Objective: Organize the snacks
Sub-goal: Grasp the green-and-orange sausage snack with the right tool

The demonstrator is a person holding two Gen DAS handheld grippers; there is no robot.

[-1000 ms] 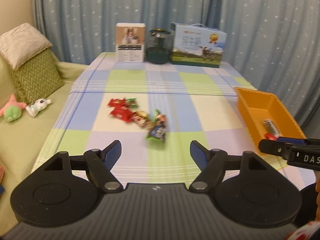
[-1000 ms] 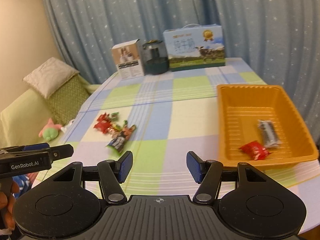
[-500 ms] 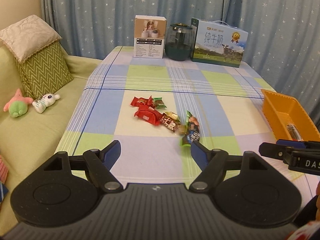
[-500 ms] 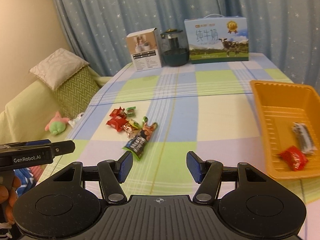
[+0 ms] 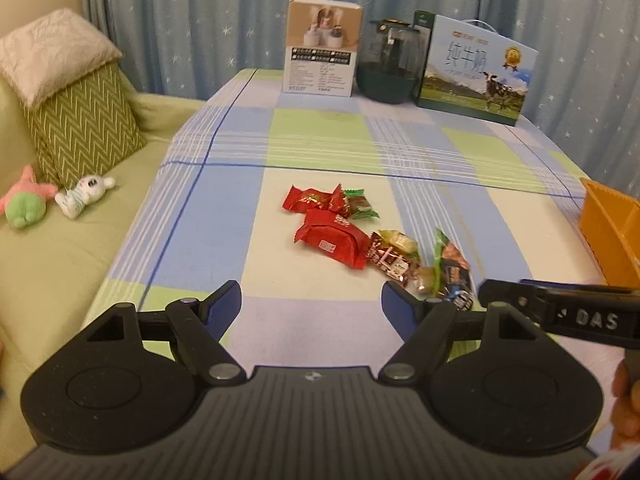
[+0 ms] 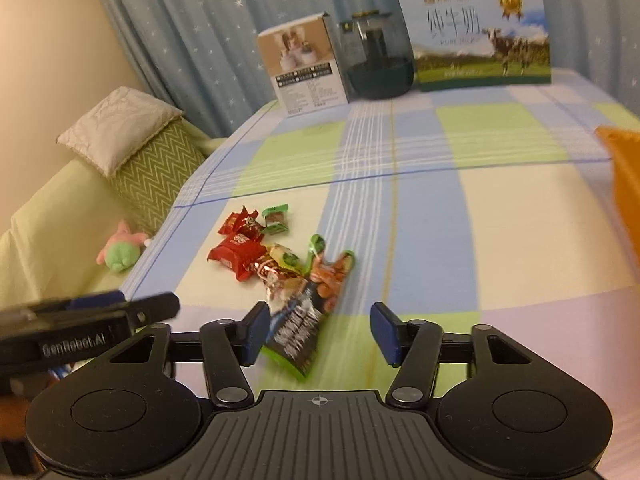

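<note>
A: Snacks [image 6: 276,268] sit piled mid-table [image 6: 440,216]. Right claw [image 6: 320,332] is closing, the dark packet [image 6: 296,336] between its pads, not pinched yet.

B: Left claw [image 5: 311,304] gapes wide, empty, just short of the pile. Orange tray [image 5: 608,232] at the right edge.

A home living room, judging by the furnishings: pale green sofa [image 5: 60,264] with a green zigzag-patterned cushion [image 5: 80,124] and small plush toys [image 5: 24,204], blue star-printed curtains [image 5: 200,20] behind, a checked blue-and-green tablecloth [image 5: 320,136] over the table, a boxed milk carton with a cow picture [image 5: 476,72] standing at its far edge.
</note>
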